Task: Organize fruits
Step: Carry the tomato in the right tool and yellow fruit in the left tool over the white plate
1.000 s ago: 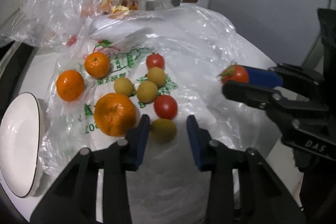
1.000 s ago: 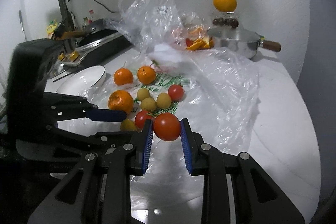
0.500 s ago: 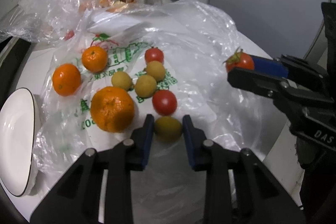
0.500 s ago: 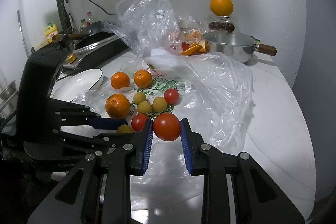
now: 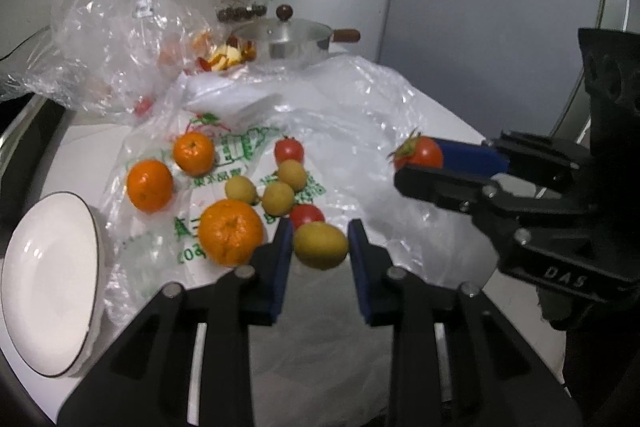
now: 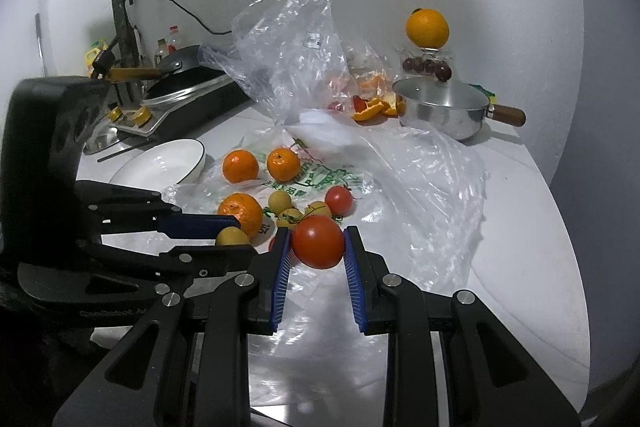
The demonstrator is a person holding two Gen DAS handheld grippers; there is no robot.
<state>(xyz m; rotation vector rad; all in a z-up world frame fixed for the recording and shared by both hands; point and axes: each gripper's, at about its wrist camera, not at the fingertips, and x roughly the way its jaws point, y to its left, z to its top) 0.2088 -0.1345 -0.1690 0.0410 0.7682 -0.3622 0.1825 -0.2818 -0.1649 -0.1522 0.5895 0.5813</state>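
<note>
While both loads are being carried, white bowl (image 5: 48, 279) is lying far left of left gripper (image 5: 318, 247), nearer it than right gripper (image 6: 316, 247). Yellow-green fruit (image 5: 320, 245) being clamped left; tomato (image 6: 318, 241) being clamped right.

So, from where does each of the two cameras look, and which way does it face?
Left wrist: sits on the left claw, facing down at its yellow-green fruit; right claw enters from the right.
Right wrist: sits on the right claw, facing its tomato; left claw enters from the left.
Shared: printed bag, white bowl, pot.
</note>
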